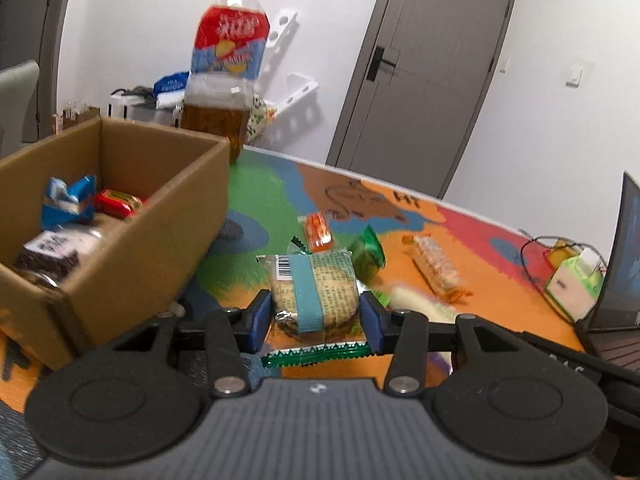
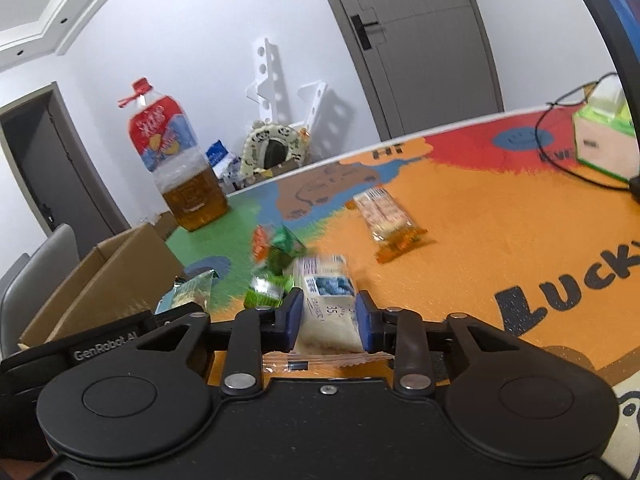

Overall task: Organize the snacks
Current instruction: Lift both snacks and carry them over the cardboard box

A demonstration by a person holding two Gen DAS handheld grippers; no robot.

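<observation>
Left wrist view: your left gripper [image 1: 316,312] has its blue pads closed partway onto a round biscuit pack [image 1: 314,294] with a teal band and green crimped ends; both pads press its sides, so it is gripped. The pack sits above the painted table [image 1: 460,240], in front of the cardboard box [image 1: 132,240], which stands to the left. Inside the box you can see a blue wrapper [image 1: 68,202], a red-and-gold pack [image 1: 118,202] and a dark brownie-like pack [image 1: 50,256]. Loose on the table beyond the held pack: a small orange pack [image 1: 319,232], a green packet [image 1: 366,254], a long cracker sleeve [image 1: 438,272] with orange ends, and a blurred white item [image 1: 416,300] just right of the right pad. A large oil bottle [image 1: 224,76] with a red cap stands behind the box. A green tissue box [image 1: 576,284] and a dark laptop [image 1: 620,260] are at the far right.

Right wrist view: your right gripper [image 2: 328,316] is nearly closed on a pale bread-like pack [image 2: 328,304] with a blue printed label; the pads grip it on both sides. No earlier frame here, so only the grip is noted. Left of it are blurred green packets [image 2: 284,254]; which one lies on top cannot be told. The cracker sleeve lies well apart up and to the right, on orange paint. The cardboard box is at the lower left, with your left gripper's body and its biscuit pack in front of it.
</observation>
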